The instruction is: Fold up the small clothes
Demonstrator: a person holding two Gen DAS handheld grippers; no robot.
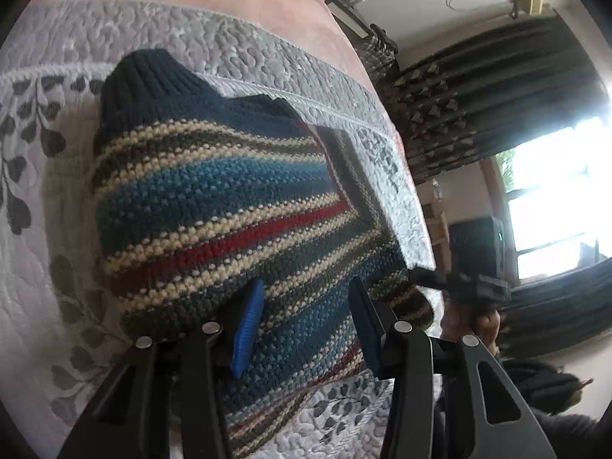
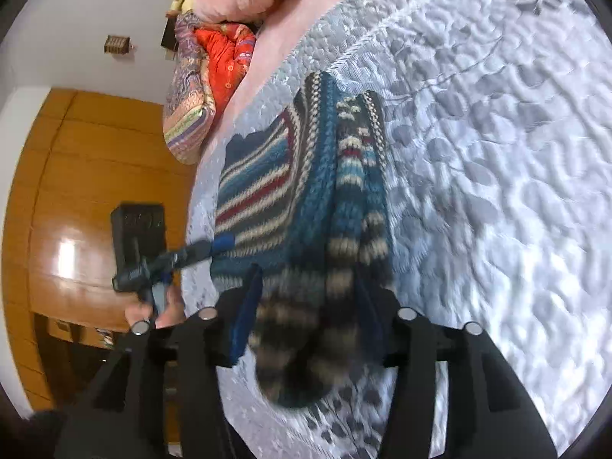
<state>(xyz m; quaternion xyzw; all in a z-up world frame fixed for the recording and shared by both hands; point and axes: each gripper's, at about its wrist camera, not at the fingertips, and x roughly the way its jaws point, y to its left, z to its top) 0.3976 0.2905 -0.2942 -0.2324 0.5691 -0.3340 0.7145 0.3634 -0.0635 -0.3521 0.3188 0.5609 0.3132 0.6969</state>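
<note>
Straddling striped sweater [image 1: 214,199], jaws wide.

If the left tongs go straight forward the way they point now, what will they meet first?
Most likely the striped knit sweater. The left tongs stand open directly over it, and the knit fills the gap between the blue fingers. Depth is unclear; they may already touch it.

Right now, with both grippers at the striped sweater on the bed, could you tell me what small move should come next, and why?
Probably lower the right gripper: the striped sweater bunches between its open fingers, not yet flat on the quilt, while the left gripper hovers open over the folded body.
</note>
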